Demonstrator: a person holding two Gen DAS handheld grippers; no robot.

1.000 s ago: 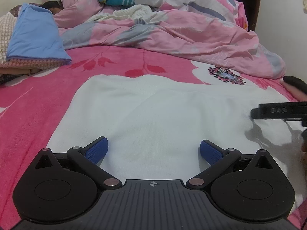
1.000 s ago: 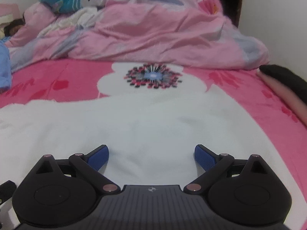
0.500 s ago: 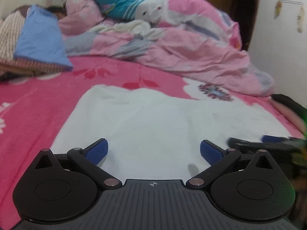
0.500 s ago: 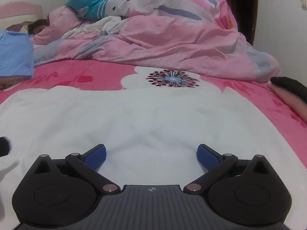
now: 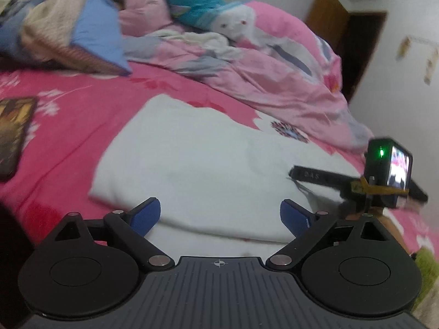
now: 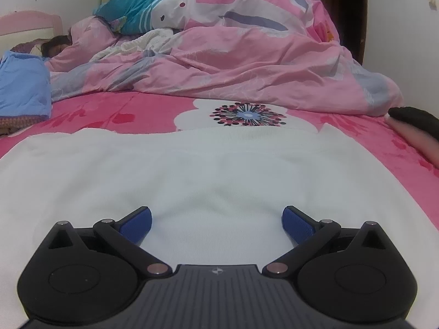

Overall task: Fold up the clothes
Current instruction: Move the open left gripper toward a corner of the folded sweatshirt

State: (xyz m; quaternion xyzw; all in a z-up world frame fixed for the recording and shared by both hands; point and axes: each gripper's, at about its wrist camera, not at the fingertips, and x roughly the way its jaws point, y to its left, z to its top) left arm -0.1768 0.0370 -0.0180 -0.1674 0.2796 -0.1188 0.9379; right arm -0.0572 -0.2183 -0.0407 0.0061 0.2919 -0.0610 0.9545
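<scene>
Compared with a second ago, the left wrist view has swung and tilted, so the white garment (image 5: 197,164) now shows its folded near edge and left corner, and the right gripper's camera block with its green light has come into sight at the right. The left gripper (image 5: 219,213) has just been narrowing its jaws a little, yet they are released and wide apart, with the garment's near edge lying between them unpressed.

The bed (image 6: 142,109), under a pink flowered sheet, is the landmark. Along its far side lies a heaped pink quilt (image 6: 247,63), with a teal pillow (image 6: 129,8) on top of it and a person's dark hair (image 6: 55,45) at its left end. A blue folded cloth (image 6: 22,87) sits at the bed's left side. The white garment is spread flat across the near middle of the bed, its far hem touching the sheet's printed flower (image 6: 248,114). No boxes, baskets or other holders show anywhere on the bed.

The right gripper (image 6: 216,222) hangs low over the garment, jaws released and apart, nothing gripped.
</scene>
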